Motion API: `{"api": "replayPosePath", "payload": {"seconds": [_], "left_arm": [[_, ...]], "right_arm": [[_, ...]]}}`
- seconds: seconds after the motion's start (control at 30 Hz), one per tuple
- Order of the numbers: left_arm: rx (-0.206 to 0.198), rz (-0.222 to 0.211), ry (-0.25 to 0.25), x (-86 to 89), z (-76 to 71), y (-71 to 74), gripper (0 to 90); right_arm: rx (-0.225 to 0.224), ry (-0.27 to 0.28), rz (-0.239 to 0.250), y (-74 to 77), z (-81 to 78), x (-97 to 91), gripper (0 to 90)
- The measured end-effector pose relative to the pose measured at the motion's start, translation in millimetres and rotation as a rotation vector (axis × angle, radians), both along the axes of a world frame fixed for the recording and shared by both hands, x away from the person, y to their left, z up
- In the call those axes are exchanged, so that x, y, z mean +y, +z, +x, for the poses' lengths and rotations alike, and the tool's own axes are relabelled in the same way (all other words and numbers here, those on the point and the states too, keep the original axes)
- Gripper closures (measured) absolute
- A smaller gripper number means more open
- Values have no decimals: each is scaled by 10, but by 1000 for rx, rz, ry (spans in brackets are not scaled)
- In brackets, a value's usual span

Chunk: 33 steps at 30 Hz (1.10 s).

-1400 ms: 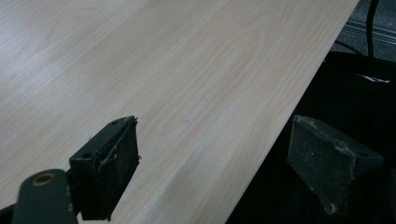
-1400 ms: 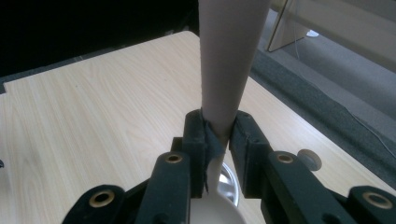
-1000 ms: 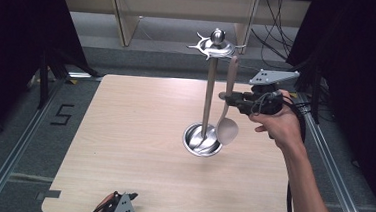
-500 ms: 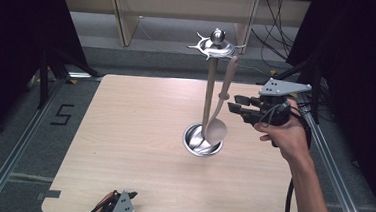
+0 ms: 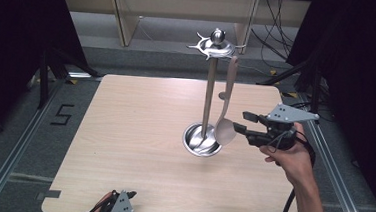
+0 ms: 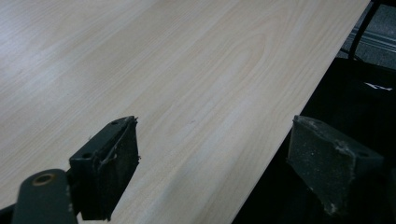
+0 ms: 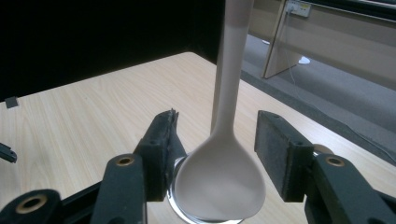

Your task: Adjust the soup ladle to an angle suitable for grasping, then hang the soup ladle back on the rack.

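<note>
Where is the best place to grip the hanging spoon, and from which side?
Probably the spoon at its slim handle just above the bowl, approached level from the table's right like the right gripper: the handle hangs vertical from the stand, so it fits between open jaws.

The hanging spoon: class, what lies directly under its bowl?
Under the spoon is the shiny round base of the metal stand, resting on the wooden table. The bowl covers most of the base in the right gripper view.
</note>
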<state>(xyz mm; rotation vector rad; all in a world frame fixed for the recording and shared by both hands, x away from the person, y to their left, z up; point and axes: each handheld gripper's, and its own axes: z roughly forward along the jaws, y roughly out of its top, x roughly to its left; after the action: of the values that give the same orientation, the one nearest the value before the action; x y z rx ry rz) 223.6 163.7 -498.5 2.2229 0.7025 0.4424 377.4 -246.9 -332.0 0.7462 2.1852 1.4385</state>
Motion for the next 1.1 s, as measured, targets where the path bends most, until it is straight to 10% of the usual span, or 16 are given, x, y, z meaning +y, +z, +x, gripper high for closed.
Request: {"api": "replayPosePath", "payload": {"seconds": [1.1], "left_arm": [[-1,-17,-11,-28,-23,-1,155]], "right_arm": [[161,-47,-95,-863,-321,-414,395]]}}
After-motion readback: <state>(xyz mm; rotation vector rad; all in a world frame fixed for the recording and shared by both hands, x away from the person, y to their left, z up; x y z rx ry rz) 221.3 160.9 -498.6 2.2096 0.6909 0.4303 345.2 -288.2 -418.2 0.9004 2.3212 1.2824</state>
